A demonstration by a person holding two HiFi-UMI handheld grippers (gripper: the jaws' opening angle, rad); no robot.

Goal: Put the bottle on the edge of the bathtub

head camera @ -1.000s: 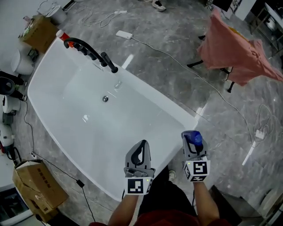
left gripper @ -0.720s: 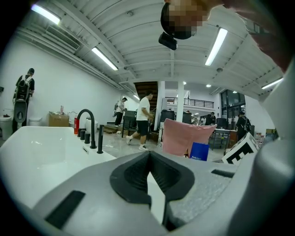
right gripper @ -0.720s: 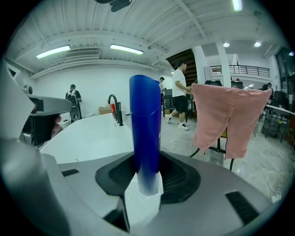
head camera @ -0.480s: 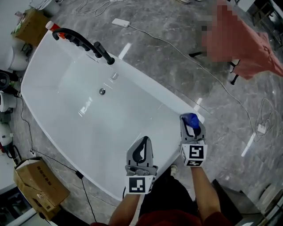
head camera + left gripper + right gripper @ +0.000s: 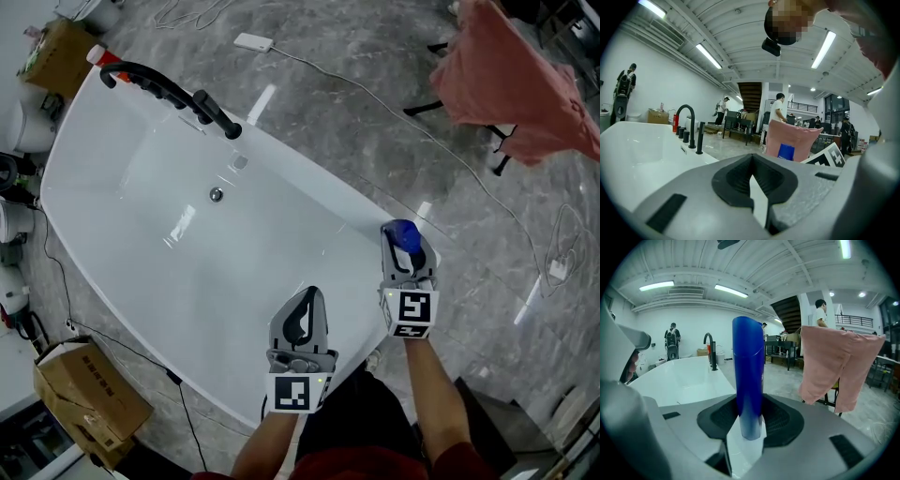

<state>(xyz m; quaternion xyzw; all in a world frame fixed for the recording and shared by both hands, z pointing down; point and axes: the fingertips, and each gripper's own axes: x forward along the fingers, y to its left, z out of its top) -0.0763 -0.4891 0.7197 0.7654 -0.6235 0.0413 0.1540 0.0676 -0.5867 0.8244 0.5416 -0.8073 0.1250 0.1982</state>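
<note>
A blue bottle [image 5: 404, 233] stands upright between the jaws of my right gripper [image 5: 405, 246], which is shut on its lower part. In the head view it hangs over the near right corner of the white bathtub's rim [image 5: 367, 214]; whether it touches the rim I cannot tell. The right gripper view shows the bottle [image 5: 748, 371] dead centre in the gripper [image 5: 749, 425], the tub [image 5: 689, 376] to its left. My left gripper [image 5: 302, 305] hovers over the tub's near side, shut and empty; its pads meet in the left gripper view [image 5: 752, 185].
A black faucet set [image 5: 173, 94] stands on the tub's far rim, a drain [image 5: 217, 194] in its floor. A pink cloth [image 5: 511, 80] hangs on a rack at right. Cables [image 5: 487, 202] cross the grey floor. Cardboard boxes [image 5: 89, 403] sit at left.
My right gripper has carried the blue bottle forward, from in front of the tub to over its near right corner. The left gripper has hardly moved.
</note>
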